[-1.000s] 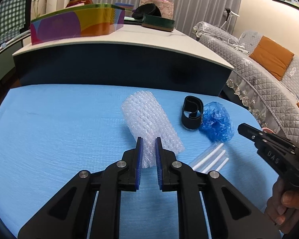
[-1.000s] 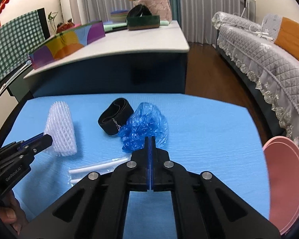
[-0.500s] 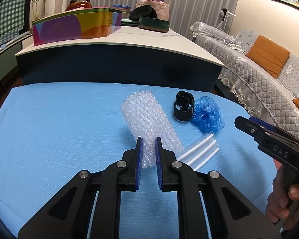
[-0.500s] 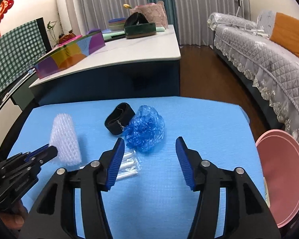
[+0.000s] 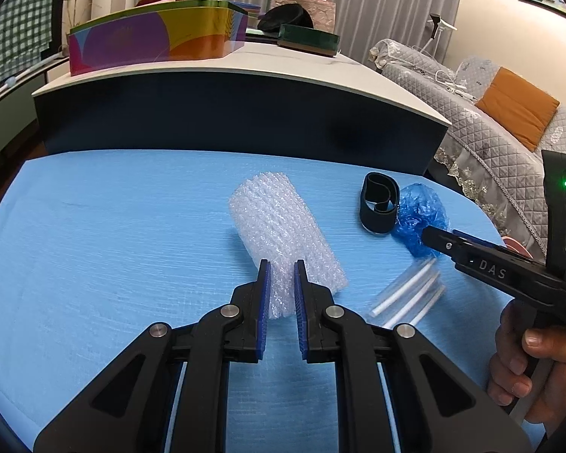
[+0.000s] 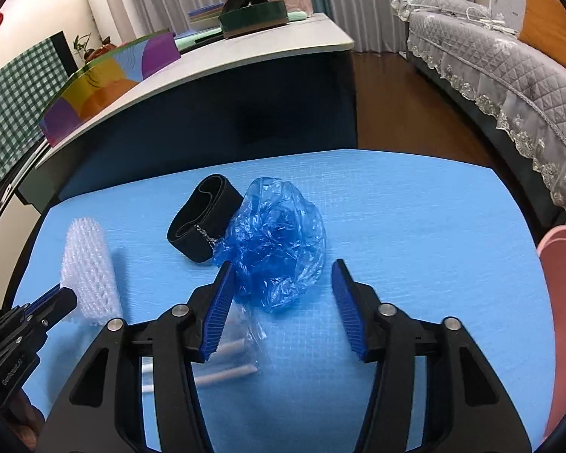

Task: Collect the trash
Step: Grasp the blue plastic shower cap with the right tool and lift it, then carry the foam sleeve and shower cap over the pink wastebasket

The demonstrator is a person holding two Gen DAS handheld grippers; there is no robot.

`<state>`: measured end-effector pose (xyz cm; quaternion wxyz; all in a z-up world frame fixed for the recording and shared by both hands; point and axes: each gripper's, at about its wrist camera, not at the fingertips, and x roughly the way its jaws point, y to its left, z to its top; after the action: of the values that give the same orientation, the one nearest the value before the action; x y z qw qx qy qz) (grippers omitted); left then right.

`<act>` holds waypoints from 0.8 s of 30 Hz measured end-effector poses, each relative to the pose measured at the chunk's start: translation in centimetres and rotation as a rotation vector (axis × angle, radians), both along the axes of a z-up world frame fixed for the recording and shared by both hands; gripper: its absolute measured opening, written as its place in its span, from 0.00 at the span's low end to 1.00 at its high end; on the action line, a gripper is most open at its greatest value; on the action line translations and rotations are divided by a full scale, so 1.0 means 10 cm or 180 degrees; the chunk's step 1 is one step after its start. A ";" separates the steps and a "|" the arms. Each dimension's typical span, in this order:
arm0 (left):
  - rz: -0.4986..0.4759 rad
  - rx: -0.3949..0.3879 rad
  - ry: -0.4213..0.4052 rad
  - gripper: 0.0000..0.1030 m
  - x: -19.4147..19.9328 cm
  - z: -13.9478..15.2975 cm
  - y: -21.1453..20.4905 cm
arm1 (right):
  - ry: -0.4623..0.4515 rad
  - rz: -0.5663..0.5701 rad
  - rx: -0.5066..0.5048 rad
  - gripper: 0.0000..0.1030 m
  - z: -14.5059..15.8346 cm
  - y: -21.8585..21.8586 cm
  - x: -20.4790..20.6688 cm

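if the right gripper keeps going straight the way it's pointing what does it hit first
Most likely the crumpled blue plastic bag, which lies just ahead between the open fingers of the right gripper. Depth is hard to judge, so it might meet the blue mat just short of it.

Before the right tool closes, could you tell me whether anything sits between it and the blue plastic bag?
Nothing visible does: the right tool stands open right at the blue plastic bag, with only bare mat between.
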<state>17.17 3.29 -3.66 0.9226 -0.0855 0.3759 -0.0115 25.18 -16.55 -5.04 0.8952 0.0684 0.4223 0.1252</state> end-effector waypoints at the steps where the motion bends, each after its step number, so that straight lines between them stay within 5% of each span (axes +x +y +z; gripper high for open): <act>1: 0.0002 0.0001 0.0000 0.12 0.01 0.00 0.00 | -0.0005 0.0020 -0.0018 0.37 0.00 0.01 0.00; 2: 0.0006 -0.0004 0.0000 0.12 0.01 0.00 0.00 | -0.0006 0.0031 -0.0033 0.23 0.00 0.02 0.00; 5: -0.0001 0.0002 -0.0016 0.12 0.00 0.02 -0.01 | -0.0025 0.0039 -0.0058 0.06 0.01 0.02 -0.03; 24: -0.0159 0.0042 -0.0297 0.12 -0.27 0.39 -0.20 | -0.0514 -0.0035 -0.0292 0.03 0.66 -0.22 -0.73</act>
<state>14.45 1.26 0.28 0.9391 -0.0694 0.3346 -0.0360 17.92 -18.77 1.56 0.9291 0.0193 0.3537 0.1059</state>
